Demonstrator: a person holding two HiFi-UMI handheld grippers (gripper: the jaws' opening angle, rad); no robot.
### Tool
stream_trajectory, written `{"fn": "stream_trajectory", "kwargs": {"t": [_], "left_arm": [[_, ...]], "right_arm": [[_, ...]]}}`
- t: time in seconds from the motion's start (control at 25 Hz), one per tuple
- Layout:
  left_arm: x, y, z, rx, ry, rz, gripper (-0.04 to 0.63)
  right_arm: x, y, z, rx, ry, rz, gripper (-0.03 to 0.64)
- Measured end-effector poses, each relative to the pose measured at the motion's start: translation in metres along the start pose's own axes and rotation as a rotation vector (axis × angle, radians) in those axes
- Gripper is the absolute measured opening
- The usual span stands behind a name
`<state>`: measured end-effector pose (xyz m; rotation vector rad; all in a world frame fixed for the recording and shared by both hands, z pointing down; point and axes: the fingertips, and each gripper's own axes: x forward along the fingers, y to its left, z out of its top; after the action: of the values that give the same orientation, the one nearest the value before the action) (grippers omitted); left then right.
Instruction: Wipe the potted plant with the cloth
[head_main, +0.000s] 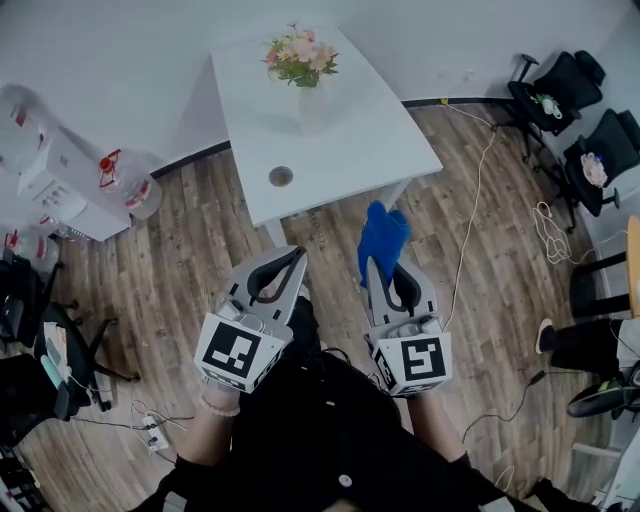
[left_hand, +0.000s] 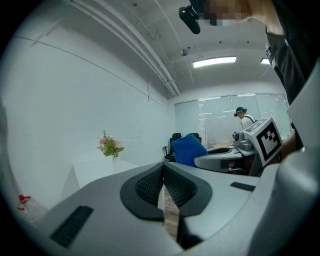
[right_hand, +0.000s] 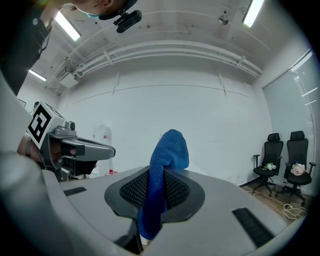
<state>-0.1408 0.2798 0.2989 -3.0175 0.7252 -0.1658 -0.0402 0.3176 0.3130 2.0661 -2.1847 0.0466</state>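
The potted plant (head_main: 300, 58), pink flowers with green leaves in a pale vase, stands at the far end of a white table (head_main: 340, 150); the left gripper view shows the plant (left_hand: 110, 146) small at left. My right gripper (head_main: 384, 268) is shut on a blue cloth (head_main: 382, 236) that sticks up past its tips, short of the table's near edge; the cloth (right_hand: 165, 172) is pinched between the pads. My left gripper (head_main: 288, 262) is shut with nothing in it, level with the right one. The blue cloth (left_hand: 189, 149) also shows in the left gripper view.
A small round dish (head_main: 281, 176) lies on the table near its front edge. A water dispenser and bottle (head_main: 120, 180) stand at left, office chairs (head_main: 560, 95) at right. Cables (head_main: 470, 220) trail over the wooden floor. Another person (left_hand: 244, 119) stands in the background.
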Motion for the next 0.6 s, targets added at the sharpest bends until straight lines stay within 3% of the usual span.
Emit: {"fn": "stream_trajectory", "kwargs": {"t": [0.6], "left_arm": [[0.066,0.043,-0.008,-0.003,-0.021,-0.014,0.014]], "right_arm": [[0.052,-0.042,-0.006,-0.04,0.035,-0.025,0.081]]}}
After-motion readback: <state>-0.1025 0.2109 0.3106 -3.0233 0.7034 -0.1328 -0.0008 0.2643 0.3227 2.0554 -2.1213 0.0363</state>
